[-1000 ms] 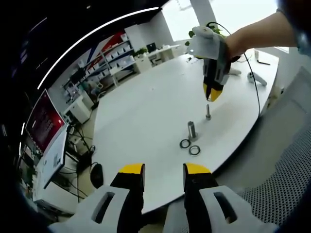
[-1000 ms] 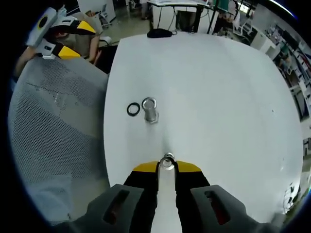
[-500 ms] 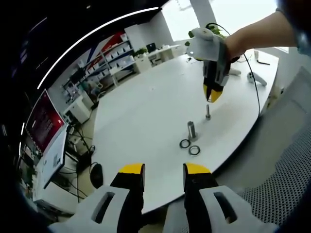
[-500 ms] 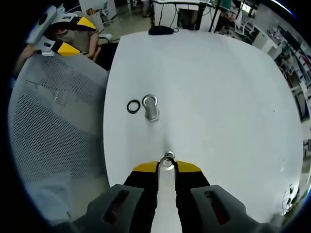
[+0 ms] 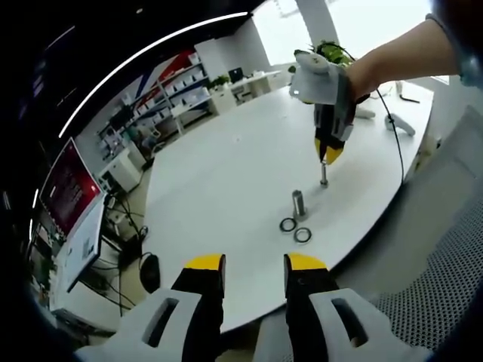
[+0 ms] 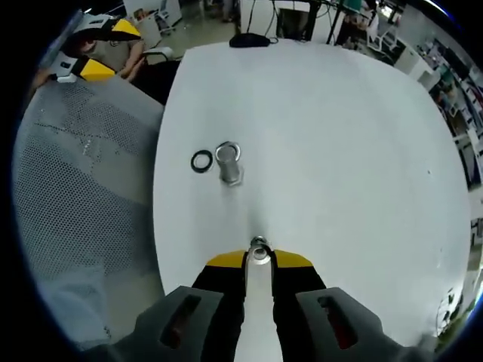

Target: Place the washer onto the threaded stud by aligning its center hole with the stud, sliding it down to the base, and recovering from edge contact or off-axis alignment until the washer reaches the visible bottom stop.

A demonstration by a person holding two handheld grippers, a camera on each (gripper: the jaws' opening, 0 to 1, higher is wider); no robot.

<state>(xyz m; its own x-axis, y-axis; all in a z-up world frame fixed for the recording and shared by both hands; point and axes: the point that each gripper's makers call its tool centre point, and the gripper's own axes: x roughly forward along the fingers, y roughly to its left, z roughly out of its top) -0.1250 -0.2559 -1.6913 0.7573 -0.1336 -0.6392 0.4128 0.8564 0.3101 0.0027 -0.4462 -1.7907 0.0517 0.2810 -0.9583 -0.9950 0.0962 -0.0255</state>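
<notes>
Right gripper [image 6: 259, 260], fingers pinching a thin, rigid, light, slippery washer [image 6: 259, 253] by its rim at lower centre over the threaded stud [image 5: 324, 175]; left gripper [image 5: 254, 264] fingers spread, lower frame.

Smooth matt white table [image 6: 339, 151]; shiny metal stud [image 5: 324, 173]; glossy black ring [image 6: 201, 161].

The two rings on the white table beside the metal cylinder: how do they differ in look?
The dark ring looks black, while the silver ring is pale metal. The dark ring lies a little apart from the short metal cylinder; the silver ring seems close against it in the right gripper view. Both lie flat on the white table.
</notes>
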